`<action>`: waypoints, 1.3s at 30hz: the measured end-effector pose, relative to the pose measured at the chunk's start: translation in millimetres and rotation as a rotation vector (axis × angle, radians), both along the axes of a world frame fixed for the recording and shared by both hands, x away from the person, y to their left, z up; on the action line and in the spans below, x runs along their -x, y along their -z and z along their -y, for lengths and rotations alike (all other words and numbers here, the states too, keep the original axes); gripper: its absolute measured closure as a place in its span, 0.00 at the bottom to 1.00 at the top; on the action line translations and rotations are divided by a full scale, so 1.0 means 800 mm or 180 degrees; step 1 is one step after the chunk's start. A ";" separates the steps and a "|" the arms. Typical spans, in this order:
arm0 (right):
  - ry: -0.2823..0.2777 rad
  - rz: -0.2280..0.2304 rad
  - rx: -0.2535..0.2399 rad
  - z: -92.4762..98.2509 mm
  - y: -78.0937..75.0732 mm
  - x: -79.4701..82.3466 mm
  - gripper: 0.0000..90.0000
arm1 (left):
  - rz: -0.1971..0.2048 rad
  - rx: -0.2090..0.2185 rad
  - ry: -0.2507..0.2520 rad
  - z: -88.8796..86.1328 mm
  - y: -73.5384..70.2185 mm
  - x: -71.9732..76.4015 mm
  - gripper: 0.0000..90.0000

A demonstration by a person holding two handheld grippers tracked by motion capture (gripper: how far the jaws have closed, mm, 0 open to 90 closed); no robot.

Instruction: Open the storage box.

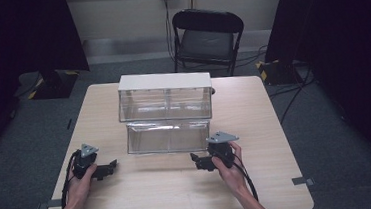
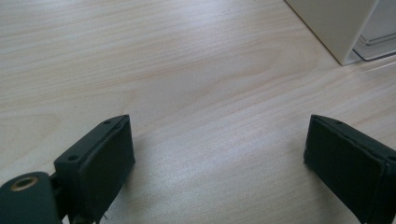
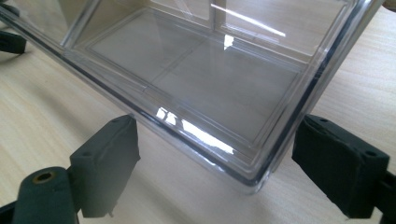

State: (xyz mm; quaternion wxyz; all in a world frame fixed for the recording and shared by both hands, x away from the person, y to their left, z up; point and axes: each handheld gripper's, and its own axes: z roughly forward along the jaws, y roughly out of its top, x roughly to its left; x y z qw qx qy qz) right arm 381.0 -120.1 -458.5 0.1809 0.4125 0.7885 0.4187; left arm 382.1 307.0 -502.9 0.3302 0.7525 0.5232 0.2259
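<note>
Two claws open: left claw (image 1: 112,165), right claw (image 1: 196,160) near unlabelled clear drawer (image 1: 168,135).

High view: room dim, dark curtains at both sides, table (image 1: 255,124) lit from overhead, soft pic, low res. Right gripper view: white glare streaks on clear drawer (image 3: 196,79) near its front rim, jaws close up slightly blurred. Left gripper view: bright even light, faint shadows under jaws.
</note>
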 end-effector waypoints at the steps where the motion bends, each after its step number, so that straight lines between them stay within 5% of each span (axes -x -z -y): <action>1: 0.0004 -0.0008 -0.0006 0.000 0.001 -0.001 0.16 | -0.0001 0.0010 -0.0009 0.000 0.000 0.000 0.09; 10: 0.0088 -0.0062 0.0000 -0.002 0.014 -0.009 0.15 | -0.0001 0.0011 -0.0006 0.000 0.000 0.000 0.09; 21: 0.0060 0.0002 -0.0115 -0.002 0.007 -0.003 0.13 | -0.0001 0.0011 -0.0007 0.000 0.000 0.000 0.09; 39: 0.0074 0.0064 -0.0063 -0.003 0.004 0.002 0.14 | -0.0002 0.0011 -0.0005 0.000 0.000 0.000 0.09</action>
